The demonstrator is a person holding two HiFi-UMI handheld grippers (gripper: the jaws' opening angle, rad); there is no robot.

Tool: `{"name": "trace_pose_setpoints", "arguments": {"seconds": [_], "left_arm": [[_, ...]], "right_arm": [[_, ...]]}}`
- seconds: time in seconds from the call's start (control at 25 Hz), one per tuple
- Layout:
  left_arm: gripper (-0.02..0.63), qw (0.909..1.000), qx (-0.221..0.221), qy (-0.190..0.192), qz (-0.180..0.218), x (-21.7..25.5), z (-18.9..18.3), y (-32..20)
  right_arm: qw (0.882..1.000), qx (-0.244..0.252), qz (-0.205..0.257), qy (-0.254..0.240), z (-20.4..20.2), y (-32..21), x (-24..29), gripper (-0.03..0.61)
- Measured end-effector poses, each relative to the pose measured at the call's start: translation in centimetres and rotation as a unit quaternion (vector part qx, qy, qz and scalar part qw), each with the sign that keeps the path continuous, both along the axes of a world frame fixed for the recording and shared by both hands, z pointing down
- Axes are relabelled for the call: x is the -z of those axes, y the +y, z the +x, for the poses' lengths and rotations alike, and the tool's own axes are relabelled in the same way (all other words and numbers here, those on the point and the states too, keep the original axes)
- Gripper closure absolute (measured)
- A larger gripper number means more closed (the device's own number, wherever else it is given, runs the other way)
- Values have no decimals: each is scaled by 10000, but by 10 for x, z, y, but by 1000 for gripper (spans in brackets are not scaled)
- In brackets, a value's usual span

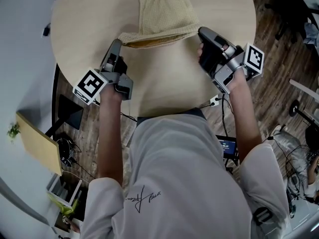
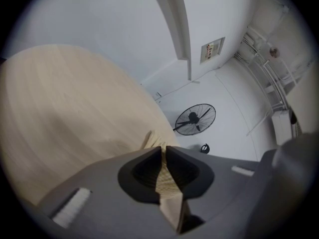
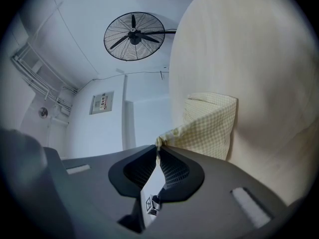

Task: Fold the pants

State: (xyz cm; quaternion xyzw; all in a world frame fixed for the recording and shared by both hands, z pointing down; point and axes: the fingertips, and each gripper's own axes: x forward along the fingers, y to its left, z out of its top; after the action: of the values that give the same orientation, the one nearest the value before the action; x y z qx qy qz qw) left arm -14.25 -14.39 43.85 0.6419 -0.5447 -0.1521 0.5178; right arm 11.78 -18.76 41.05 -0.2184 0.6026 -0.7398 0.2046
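Pale yellow checked pants (image 1: 162, 14) lie on a round light-wood table (image 1: 164, 86), stretching away toward its far edge. Their near edge is raised off the wood between my two grippers. My left gripper (image 1: 119, 40) is shut on the left end of that edge, and the cloth (image 2: 167, 183) shows pinched between its jaws. At the right end my right gripper (image 1: 201, 32) is shut on the other corner. In the right gripper view the pants (image 3: 209, 126) hang from the jaw tips (image 3: 158, 147) beside the table (image 3: 259, 59). What lies under the raised edge is hidden.
A black floor fan (image 2: 195, 118) stands past the table's far side on a pale floor, also seen as the fan (image 3: 133, 36) from the right. An office chair (image 1: 294, 9) is on the wooden floor at right. Cables and a small screen (image 1: 228, 146) lie near my body.
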Motion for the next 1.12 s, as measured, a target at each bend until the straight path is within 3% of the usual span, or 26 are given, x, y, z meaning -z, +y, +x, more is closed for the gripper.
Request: {"name": "trace_pose_setpoints", "arguments": {"seconds": [0.56,1.12], "left_arm": [[532,9998,-100,-153,55,0,-2,-11],[534,10000,-45,1,80,2,-2,-13]], "right_arm": [[9999,-86,52,-43,-2,-12,2,552],[9998,-156,67,-112,-1,-15,2,552]]}}
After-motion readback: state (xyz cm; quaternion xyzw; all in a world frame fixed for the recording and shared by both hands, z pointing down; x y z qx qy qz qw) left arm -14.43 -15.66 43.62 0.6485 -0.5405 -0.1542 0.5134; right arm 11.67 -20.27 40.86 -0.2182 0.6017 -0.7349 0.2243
